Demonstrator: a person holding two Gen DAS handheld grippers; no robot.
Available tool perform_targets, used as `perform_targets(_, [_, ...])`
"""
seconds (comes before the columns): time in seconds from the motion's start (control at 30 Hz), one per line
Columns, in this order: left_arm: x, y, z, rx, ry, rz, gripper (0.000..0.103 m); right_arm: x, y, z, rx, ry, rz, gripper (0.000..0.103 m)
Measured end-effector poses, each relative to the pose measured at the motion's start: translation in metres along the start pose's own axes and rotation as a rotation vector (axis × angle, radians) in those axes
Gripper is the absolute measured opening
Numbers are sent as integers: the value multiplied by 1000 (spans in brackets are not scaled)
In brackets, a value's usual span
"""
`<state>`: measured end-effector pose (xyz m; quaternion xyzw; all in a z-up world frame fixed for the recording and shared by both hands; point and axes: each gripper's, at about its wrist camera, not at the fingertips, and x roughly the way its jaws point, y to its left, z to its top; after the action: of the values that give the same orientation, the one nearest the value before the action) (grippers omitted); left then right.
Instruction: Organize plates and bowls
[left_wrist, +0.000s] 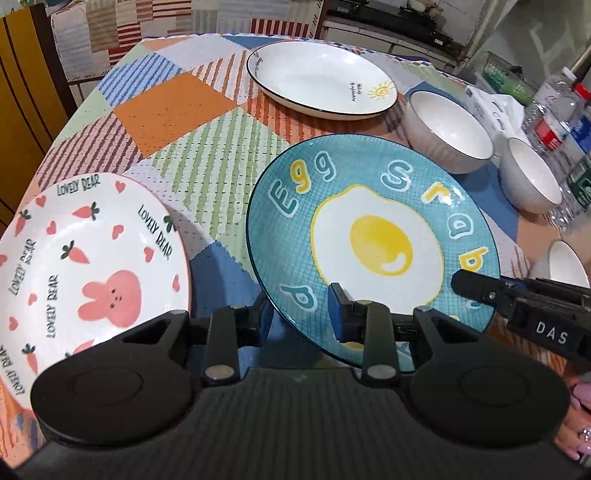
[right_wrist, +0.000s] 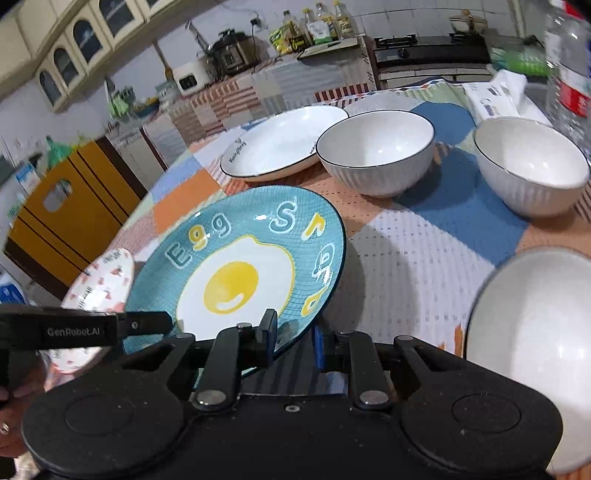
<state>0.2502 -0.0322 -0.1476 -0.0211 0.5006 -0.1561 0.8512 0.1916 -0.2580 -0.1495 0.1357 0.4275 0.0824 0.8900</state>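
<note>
A blue egg plate (left_wrist: 373, 243) is held tilted above the table by both grippers. My left gripper (left_wrist: 301, 314) is shut on its near rim, one finger above and one below. My right gripper (right_wrist: 293, 332) is shut on its other rim, and shows in the left wrist view (left_wrist: 476, 286) at the plate's right edge. The egg plate also shows in the right wrist view (right_wrist: 240, 273). A pink bunny plate (left_wrist: 85, 273) lies to the left. A white sun plate (left_wrist: 321, 77) lies at the far side. Three white bowls (right_wrist: 376, 151) (right_wrist: 532, 166) (right_wrist: 532, 350) stand on the right.
The table has a patchwork cloth (left_wrist: 184, 122). Plastic water bottles (left_wrist: 561, 114) and a white packet (right_wrist: 495, 92) stand at the far right edge. A yellow chair (right_wrist: 70, 206) stands beyond the left side. A kitchen counter (right_wrist: 295, 48) lies behind.
</note>
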Motion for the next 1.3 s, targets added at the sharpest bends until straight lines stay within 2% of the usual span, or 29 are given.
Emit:
perform_targets(0.2, [11, -5, 9, -12, 32, 25, 31, 12, 4, 9, -37, 32, -64, 24])
perform_targets(0.33, [20, -7, 9, -10, 89, 35, 32, 15, 1, 7, 3, 76, -76, 26])
perform_targets(0.4, [19, -10, 6, 6, 78, 45, 35, 18, 3, 5, 6, 91, -101, 29])
perform_targets(0.53, [4, -14, 6, 72, 62, 67, 38, 12, 12, 10, -66, 112, -139, 33])
perform_targets(0.6, [-13, -13, 9, 119, 41, 60, 39, -4, 12, 12, -114, 86, -149, 33])
perform_targets(0.67, [-35, -12, 9, 172, 0, 76, 40, -25, 11, 16, -140, 67, -124, 33])
perform_targets(0.77, [-67, -11, 8, 271, -49, 144, 40, -56, 14, 19, -160, 19, -60, 42])
perform_targets(0.87, [-100, -1, 6, 323, -81, 133, 40, -85, 23, 19, -181, -47, 0, 47])
perform_targets(1.03, [-148, 26, 2, 383, -117, 132, 41, -115, 54, 23, -279, -125, 76, 58])
perform_targets(1.2, [-175, 53, -8, 391, -134, 136, 43, -135, 101, 24, -467, -198, 87, 67])
perform_targets(1.3, [-184, 72, -16, 379, -144, 134, 55, -138, 127, 27, -546, -239, 98, 76])
